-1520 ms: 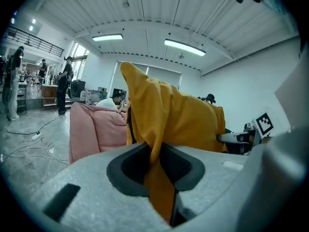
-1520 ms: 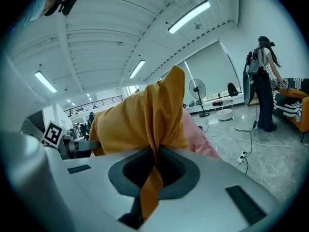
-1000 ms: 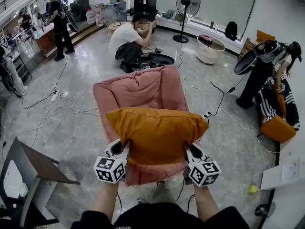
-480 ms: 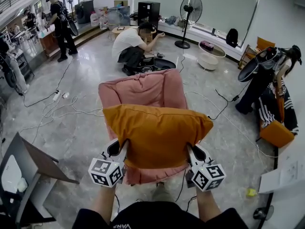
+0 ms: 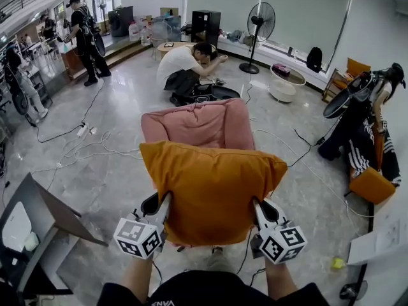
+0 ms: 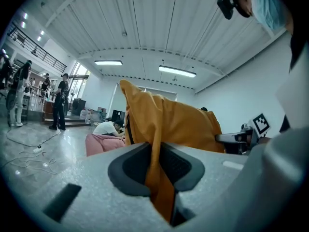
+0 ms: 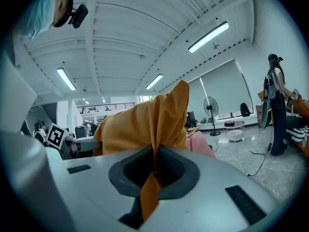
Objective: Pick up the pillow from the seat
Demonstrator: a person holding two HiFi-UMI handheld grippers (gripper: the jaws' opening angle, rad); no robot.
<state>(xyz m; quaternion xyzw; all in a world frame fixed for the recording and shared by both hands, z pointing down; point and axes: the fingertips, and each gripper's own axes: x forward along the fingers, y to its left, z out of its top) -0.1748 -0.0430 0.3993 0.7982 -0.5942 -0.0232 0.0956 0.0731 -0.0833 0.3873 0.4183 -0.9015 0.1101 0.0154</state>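
Head view: orange pillow (image 5: 213,183) hangs in the air, lifted in front of the pink seat (image 5: 194,125).
Left gripper (image 5: 159,207): jaws clamped tight on a fold of fabric at the pillow's lower left corner.
Right gripper (image 5: 260,210): jaws pinched tight on fabric at the lower right corner.
Surroundings: grey floor (image 5: 95,171) strewn with cables, crouching person (image 5: 185,72) beyond the seat.

Orange pillow (image 5: 213,187) above pink seat (image 5: 197,125)
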